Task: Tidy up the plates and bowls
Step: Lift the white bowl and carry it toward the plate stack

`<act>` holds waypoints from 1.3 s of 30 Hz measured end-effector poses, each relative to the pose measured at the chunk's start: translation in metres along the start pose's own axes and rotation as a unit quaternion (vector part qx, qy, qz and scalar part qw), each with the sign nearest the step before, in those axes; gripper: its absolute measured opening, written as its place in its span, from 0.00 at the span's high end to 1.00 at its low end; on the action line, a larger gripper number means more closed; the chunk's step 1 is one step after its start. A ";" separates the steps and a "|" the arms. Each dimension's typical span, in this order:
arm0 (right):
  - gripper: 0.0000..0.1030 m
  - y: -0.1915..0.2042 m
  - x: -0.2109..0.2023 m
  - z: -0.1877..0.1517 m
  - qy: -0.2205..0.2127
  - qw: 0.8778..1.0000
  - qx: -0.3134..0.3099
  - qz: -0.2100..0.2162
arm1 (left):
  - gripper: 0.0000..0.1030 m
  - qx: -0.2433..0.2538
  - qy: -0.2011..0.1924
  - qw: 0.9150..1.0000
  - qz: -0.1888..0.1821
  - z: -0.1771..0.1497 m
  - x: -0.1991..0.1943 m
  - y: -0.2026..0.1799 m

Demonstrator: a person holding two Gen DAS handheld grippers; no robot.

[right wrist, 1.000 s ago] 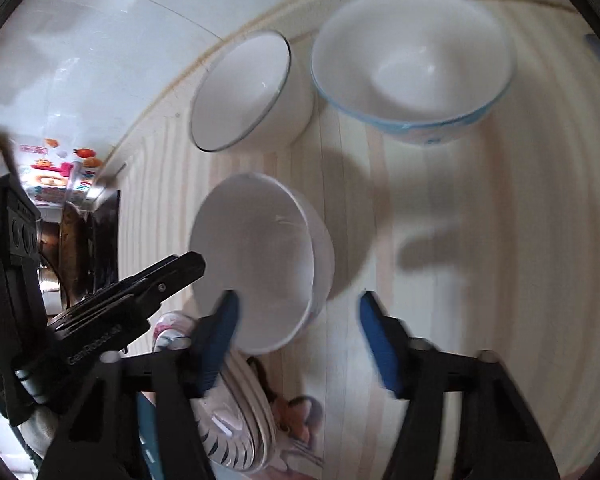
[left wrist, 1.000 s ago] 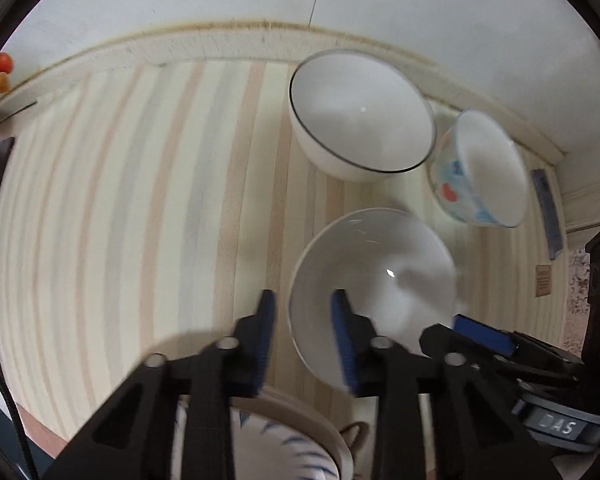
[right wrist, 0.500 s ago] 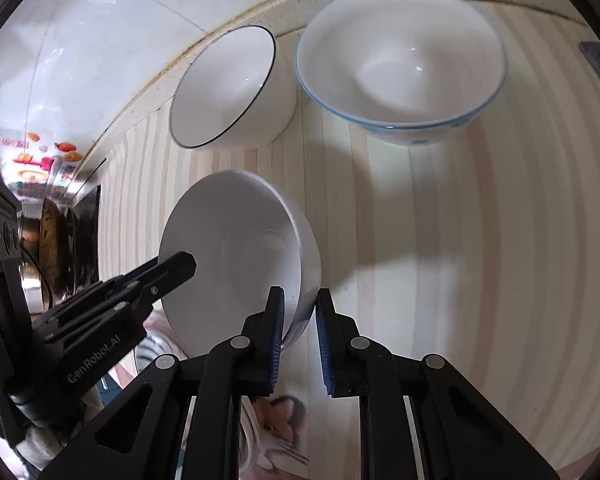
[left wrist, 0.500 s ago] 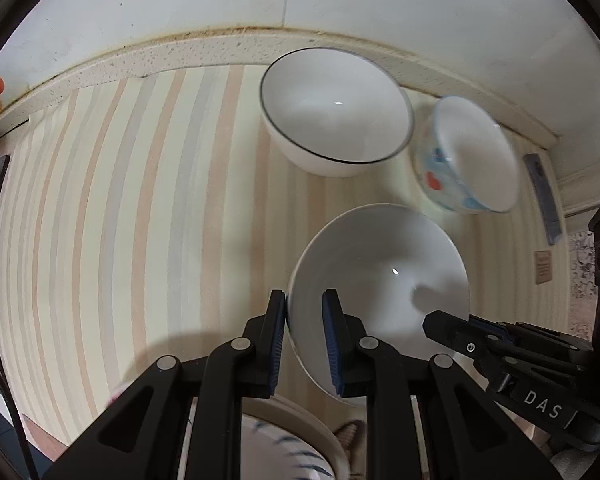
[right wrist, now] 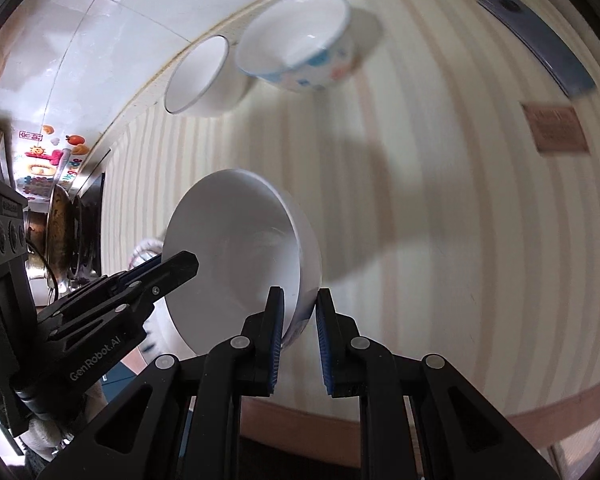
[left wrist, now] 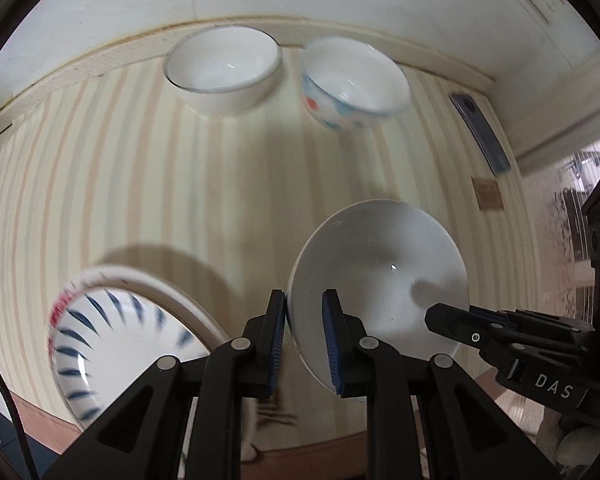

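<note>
Two handheld grippers clamp one plain white bowl [left wrist: 380, 276] from opposite sides above a striped tabletop [left wrist: 140, 168]. The left gripper [left wrist: 305, 340] has its blue-padded fingers nearly closed on the bowl's near-left rim, one pad outside the wall and one inside; the right gripper [right wrist: 299, 334] pinches the opposite rim in the same way, its pads drawn close around the wall. The bowl is tilted, its opening turned toward the left wrist camera, and its shadow falls on the cloth beyond it; whether any part of it touches the table cannot be told. In the left wrist view the right gripper reaches in from the lower right edge of the frame, its tip against the bowl's inner wall. Beside the left gripper, at the table's near edge, sits a blurred plate with blue dashes [left wrist: 112, 328]. Against the back wall stand a white bowl with a dark rim [left wrist: 224, 68] and, just beside it, a bowl with blue and red motifs [left wrist: 352, 84], both upright. A dark phone [left wrist: 480, 132] and a small brown card [left wrist: 489, 194] lie toward the right edge.
</note>
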State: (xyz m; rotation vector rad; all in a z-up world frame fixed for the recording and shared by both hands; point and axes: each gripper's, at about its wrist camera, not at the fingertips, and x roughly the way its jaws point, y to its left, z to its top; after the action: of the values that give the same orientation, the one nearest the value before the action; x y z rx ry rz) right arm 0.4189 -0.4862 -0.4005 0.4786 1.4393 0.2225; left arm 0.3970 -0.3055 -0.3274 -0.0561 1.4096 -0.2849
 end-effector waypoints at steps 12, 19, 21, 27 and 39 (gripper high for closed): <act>0.83 -0.055 0.010 -0.039 0.017 0.999 0.030 -0.009 | 0.84 0.027 0.042 0.999 0.017 -0.036 0.038 -0.029; 0.83 -0.054 0.017 -0.042 0.018 1.000 0.017 -0.015 | 0.84 0.042 0.041 0.998 0.032 -0.036 0.042 -0.039; 0.83 -0.054 0.018 -0.042 0.019 1.000 0.014 -0.019 | 0.84 0.041 0.044 0.998 0.031 -0.036 0.045 -0.040; 0.83 -0.055 0.019 -0.041 0.030 0.999 0.016 -0.014 | 0.84 0.043 0.049 0.997 0.034 -0.038 0.047 -0.043; 0.36 -0.052 -0.065 0.026 -0.027 0.999 0.022 0.031 | 0.68 -0.005 -0.061 0.998 -0.016 0.052 -0.037 -0.026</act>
State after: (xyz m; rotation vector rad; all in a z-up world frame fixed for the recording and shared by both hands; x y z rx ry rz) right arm 0.4291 -0.5647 -0.3634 0.5607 1.3791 0.2260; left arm 0.4391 -0.3289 -0.2775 -0.1021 1.2889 -0.2960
